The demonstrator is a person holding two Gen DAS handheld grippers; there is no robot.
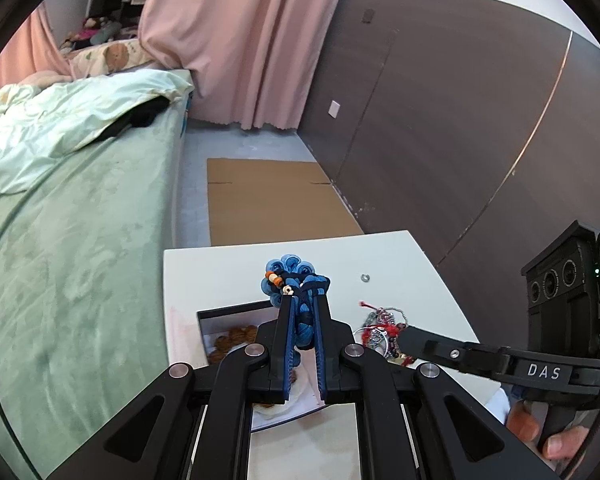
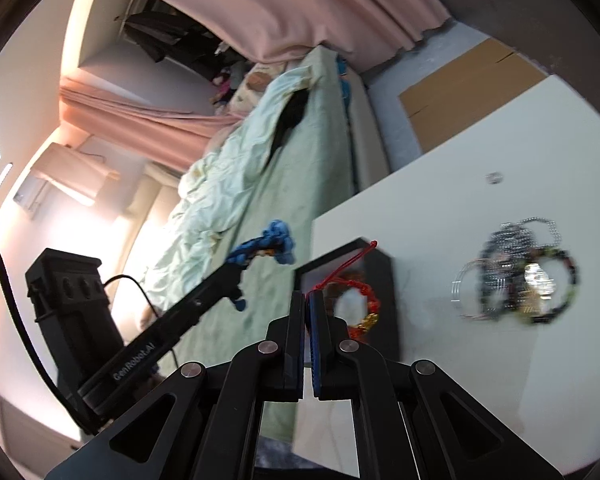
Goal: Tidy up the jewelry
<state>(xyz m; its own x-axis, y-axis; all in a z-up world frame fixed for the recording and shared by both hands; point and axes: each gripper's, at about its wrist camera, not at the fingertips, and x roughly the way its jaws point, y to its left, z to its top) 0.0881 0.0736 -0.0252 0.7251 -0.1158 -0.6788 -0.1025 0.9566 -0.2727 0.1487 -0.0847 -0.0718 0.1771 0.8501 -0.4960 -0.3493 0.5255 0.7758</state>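
My left gripper is shut on a blue knotted cord bracelet with orange and white beads, held above the black-rimmed box. The box holds brown beads. My right gripper is shut on a red cord bracelet with gold charms, which hangs over the box. The blue bracelet also shows in the right wrist view. A tangled pile of silver chains and beaded bracelets lies on the white table; it also shows in the left wrist view.
A small silver ring lies alone on the table, also in the right wrist view. A green bed runs along the table's left. Flat cardboard lies on the floor beyond. A dark wall is at the right.
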